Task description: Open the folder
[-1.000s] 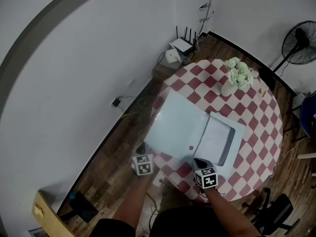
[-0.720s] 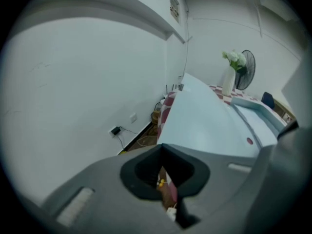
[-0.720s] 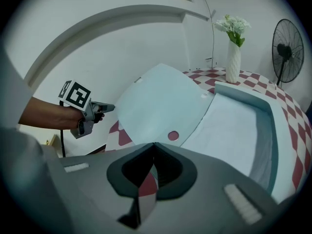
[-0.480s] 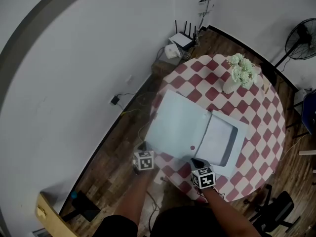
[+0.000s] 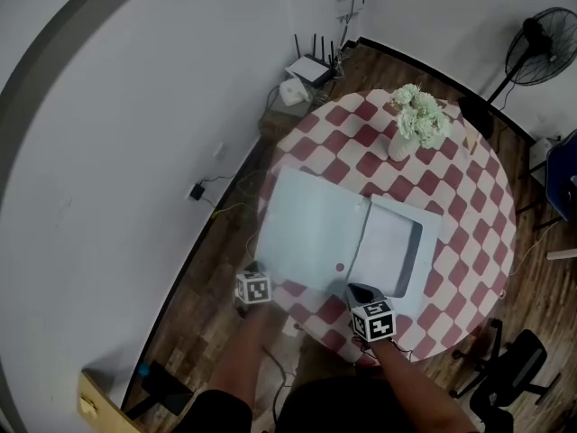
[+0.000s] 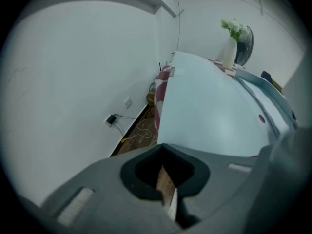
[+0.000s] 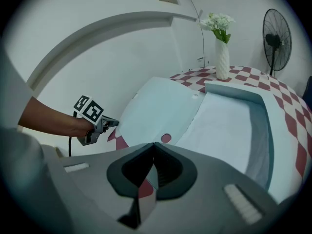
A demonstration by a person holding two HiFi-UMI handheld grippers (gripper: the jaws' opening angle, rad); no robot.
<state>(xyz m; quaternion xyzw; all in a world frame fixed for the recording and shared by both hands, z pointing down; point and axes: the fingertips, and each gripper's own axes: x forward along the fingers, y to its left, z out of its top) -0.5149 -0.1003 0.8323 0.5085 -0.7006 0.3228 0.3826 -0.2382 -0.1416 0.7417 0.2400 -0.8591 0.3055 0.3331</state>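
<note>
While your left gripper (image 5: pixel 257 269) points steeply down beside the round checked table (image 5: pixel 469 197), jaws pressed together on nothing, your right gripper (image 5: pixel 359 292), likewise closed, sits at the near edge of the folder (image 5: pixel 315 224). This lies open: smooth pale-blue cover spread flat, box half holding white sheets (image 5: pixel 388 246).

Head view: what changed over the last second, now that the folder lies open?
The left gripper, shut and empty, has sunk a little beside the table, off the near-left corner of the folder. Nothing was grasped or released. The right gripper stays at the folder's near edge; folder still open flat, vase in place.
</note>
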